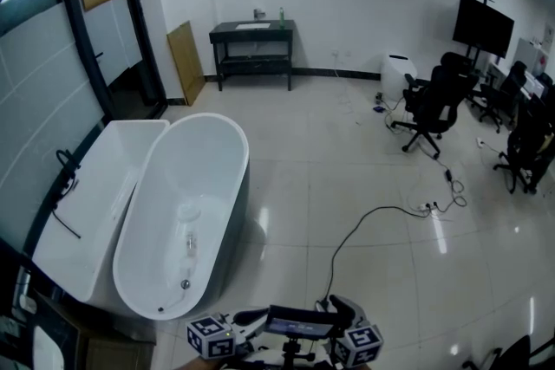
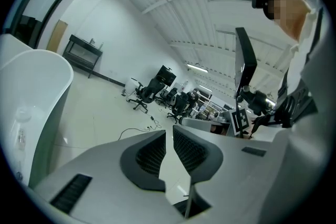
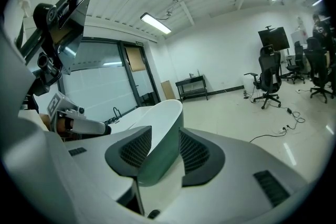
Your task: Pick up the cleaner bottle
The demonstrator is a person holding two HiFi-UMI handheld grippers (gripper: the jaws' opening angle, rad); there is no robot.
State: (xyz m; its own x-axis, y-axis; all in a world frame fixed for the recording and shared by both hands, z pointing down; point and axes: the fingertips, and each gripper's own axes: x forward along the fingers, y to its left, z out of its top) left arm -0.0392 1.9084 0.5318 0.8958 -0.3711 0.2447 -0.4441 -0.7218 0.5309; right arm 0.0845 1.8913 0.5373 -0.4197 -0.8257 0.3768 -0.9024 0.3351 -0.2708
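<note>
The cleaner bottle (image 1: pixel 187 229) is clear plastic and lies on the bottom of the white oval bathtub (image 1: pixel 227 139) at the left of the head view. It also shows faintly inside the bathtub (image 2: pixel 59 72) as a pale bottle (image 2: pixel 20 131) in the left gripper view. My left gripper (image 1: pixel 251 318) and right gripper (image 1: pixel 343 307) sit at the bottom edge of the head view, short of the tub's near end. The left gripper (image 2: pixel 169 148) has a narrow gap between its jaws with nothing in it. My right gripper (image 3: pixel 165 150) stands open and empty, pointing at the bathtub (image 3: pixel 167 113).
A second, rectangular white tub (image 1: pixel 91 204) lies against the oval one on its left. A black cable (image 1: pixel 365 217) runs across the tiled floor. Office chairs (image 1: pixel 431 104) stand at the right. A black table (image 1: pixel 253 34) and a wooden board (image 1: pixel 186 61) are at the back wall.
</note>
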